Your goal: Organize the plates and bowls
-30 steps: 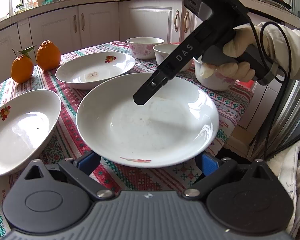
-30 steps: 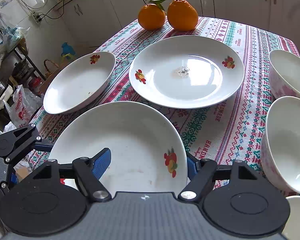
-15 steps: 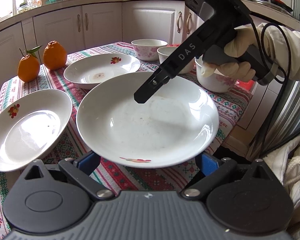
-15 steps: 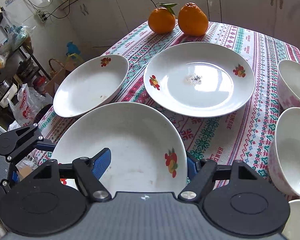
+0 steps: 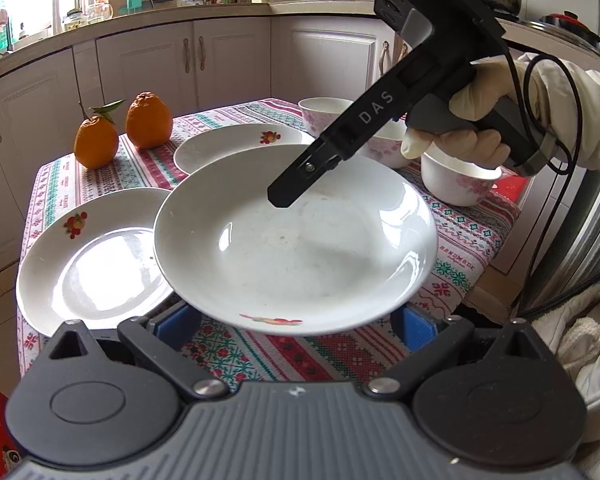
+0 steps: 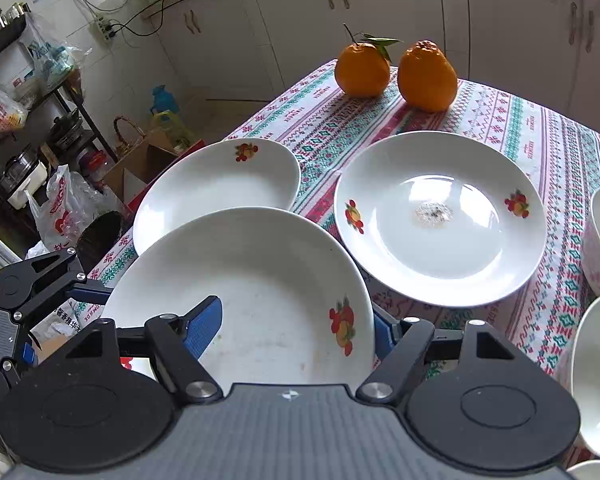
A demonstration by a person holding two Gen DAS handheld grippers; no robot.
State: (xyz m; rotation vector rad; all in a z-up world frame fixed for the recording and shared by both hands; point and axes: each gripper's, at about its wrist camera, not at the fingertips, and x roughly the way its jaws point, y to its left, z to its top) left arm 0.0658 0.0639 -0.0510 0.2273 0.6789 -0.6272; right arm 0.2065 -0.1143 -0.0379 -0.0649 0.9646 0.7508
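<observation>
Carrying round white ceramic plate (image 5: 296, 248) above patterned tablecloth (image 6: 560, 152) | both claws, left gripper (image 5: 296, 322) and right gripper (image 6: 296, 320), pinching opposite rims | next, probably: lower onto white fruit-print plate (image 6: 216, 184), then release.

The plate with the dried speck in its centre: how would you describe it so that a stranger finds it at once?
Start at the two oranges on the patterned tablecloth. Just in front of them lies a white plate, flat on the cloth. Unlike the two other plates, it has a greyish dried speck in its centre, and nothing holds or overlaps it.
</observation>
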